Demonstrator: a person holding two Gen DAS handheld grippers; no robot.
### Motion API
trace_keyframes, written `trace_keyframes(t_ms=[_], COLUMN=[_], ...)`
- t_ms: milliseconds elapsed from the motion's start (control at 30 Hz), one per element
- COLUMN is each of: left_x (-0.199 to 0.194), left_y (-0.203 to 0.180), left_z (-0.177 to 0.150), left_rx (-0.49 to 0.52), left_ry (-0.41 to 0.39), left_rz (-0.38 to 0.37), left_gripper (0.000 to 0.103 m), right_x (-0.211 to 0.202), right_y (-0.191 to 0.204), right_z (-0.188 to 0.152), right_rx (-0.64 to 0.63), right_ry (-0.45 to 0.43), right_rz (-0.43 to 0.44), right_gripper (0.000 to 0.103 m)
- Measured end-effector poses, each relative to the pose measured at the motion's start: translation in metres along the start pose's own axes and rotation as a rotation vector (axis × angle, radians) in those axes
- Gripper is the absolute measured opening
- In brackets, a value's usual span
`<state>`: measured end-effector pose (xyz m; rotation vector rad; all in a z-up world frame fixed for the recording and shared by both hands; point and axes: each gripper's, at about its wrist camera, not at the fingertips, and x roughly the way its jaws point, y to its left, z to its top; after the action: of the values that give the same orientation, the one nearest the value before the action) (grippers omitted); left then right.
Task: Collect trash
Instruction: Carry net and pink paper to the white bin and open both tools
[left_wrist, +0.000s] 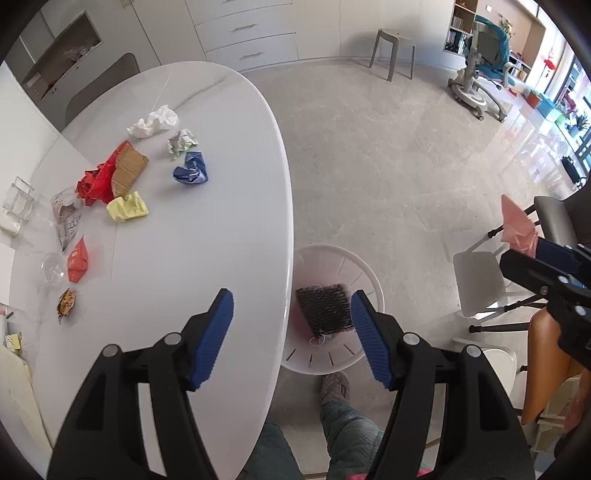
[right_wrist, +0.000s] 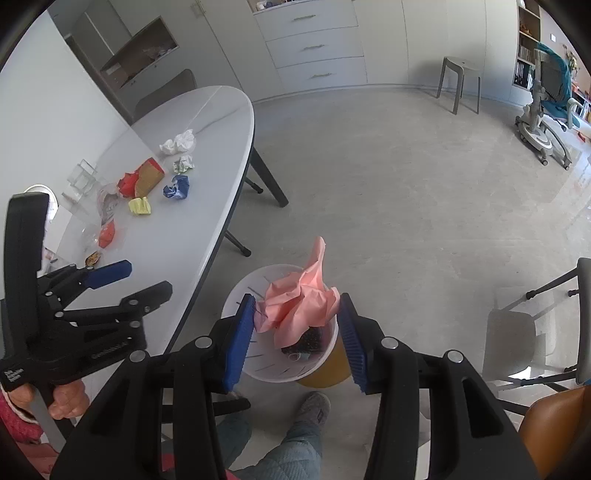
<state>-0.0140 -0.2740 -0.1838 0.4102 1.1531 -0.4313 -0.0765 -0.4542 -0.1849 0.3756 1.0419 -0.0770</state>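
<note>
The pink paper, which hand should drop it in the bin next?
Right. The right gripper is shut on the pink paper directly above the white bin. The left gripper is open and holds nothing.

I am in a home's living and dining room. Beside me stands a white oval tabletop (left_wrist: 229, 206) with dining chairs (right_wrist: 517, 343), and pale built-in cabinets with drawers (right_wrist: 314, 48) line the far wall. A grey stool (left_wrist: 393, 53), bookshelves (left_wrist: 460, 26) and a child's teal study chair (left_wrist: 487, 62) stand on the stone floor (left_wrist: 406, 166).
</note>
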Motion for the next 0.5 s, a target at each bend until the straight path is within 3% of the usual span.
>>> trace_keyframes(t_ms=[167,400,500], left_x=[-0.023,-0.046,-0.049], left_y=[0.021,0.058,0.073], left_z=[-0.006,-0.020,-0.024], left_rx=[-0.041,-0.104,-0.129], left_ry=[-0.033,-0.054,-0.046], left_rz=[-0.002,0.032,0.041], left_gripper=[0.077,0.085,0.085], right_x=[0.009,0.036,0.046], right_y=[0.014,0.045,0.057], right_z=[-0.002,-0.005,-0.006], right_rx=[-0.023,-0.088,-0.108], right_ry=[0.016,0.058,0.074], right_rz=[0.029,0.076,0.061], right_gripper=[0.047,0.049,0.061])
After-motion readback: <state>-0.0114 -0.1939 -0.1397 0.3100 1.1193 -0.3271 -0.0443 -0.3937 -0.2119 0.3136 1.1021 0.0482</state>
